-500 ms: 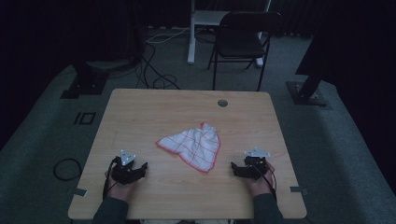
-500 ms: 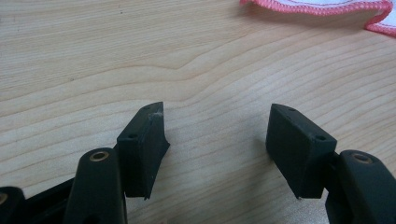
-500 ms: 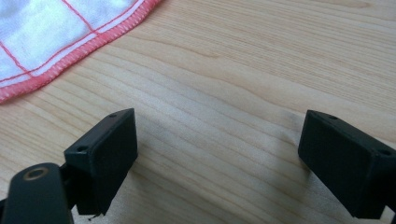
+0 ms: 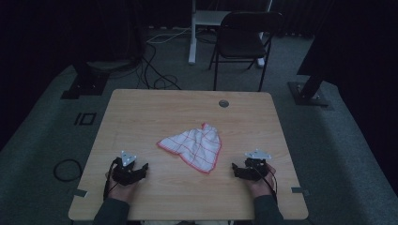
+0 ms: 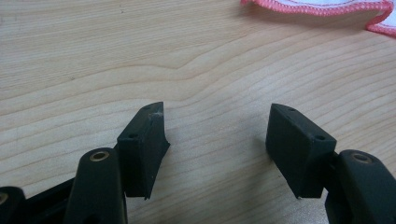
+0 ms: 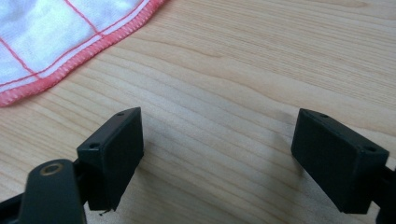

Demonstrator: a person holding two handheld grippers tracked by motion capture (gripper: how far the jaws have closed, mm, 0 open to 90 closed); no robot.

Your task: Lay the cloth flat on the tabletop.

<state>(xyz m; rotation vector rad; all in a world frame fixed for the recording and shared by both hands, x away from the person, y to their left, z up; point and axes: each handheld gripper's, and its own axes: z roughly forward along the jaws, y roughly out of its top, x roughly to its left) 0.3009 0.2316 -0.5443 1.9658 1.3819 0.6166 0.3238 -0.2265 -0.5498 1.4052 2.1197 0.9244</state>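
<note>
Here, a crumpled white cloth point(image 4: 195, 147) with red grid lines and a red hem lies mid-table point(image 4: 155, 108), between and ahead of both grippers. The left gripper point(image 4: 133, 169) and the right gripper point(image 4: 240, 169) rest near the table's front edge, jaws spread wide, holding nothing.

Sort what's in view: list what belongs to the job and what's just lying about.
In the job:
- white cloth with red edging, crumpled mid-table
- left gripper, jaws open, empty
- right gripper, jaws open, empty

Lying about:
- folding chair beyond the table
- cables on the floor
</note>
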